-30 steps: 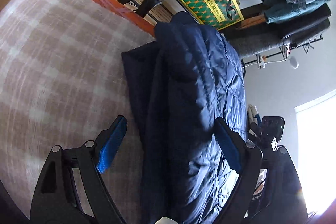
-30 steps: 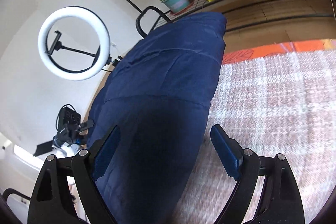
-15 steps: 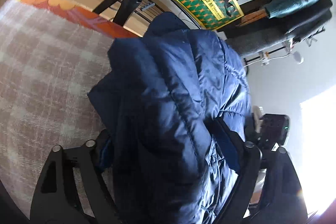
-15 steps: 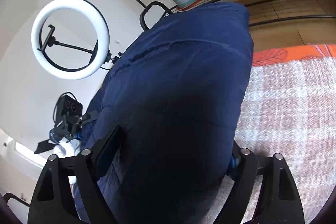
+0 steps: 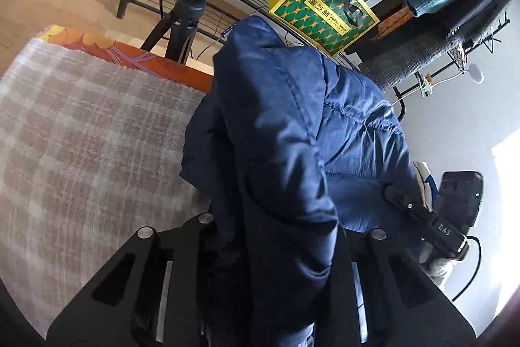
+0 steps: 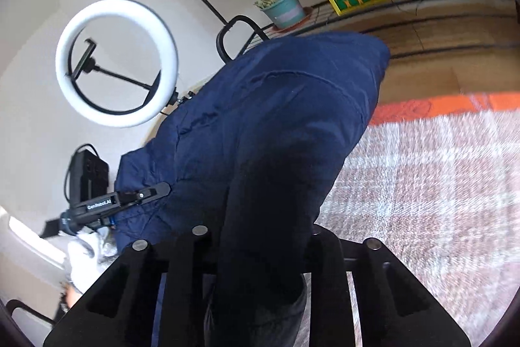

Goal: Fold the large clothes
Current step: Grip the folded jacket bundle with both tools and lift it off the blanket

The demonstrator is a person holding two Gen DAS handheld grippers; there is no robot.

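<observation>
Each black hand-held gripper, left point(image 5: 276, 252) and right point(image 6: 260, 252), is clamped on a fold of the navy-blue quilted puffer jacket point(image 5: 292, 126), which bulges up directly ahead of both. Beside it lies the pink-and-white checked blanket point(image 5: 91, 132). Beyond stand a white ring light point(image 6: 117, 62) and a yellow-green patterned box point(image 5: 325, 12).

Your navy quilted puffer jacket point(image 5: 292, 152), shiny and stitched in panels, bunched and lifted off the plaid blanket, its fold rising toward twelve o'clock, smoother dark-blue side point(image 6: 276, 119) facing your right camera.
</observation>
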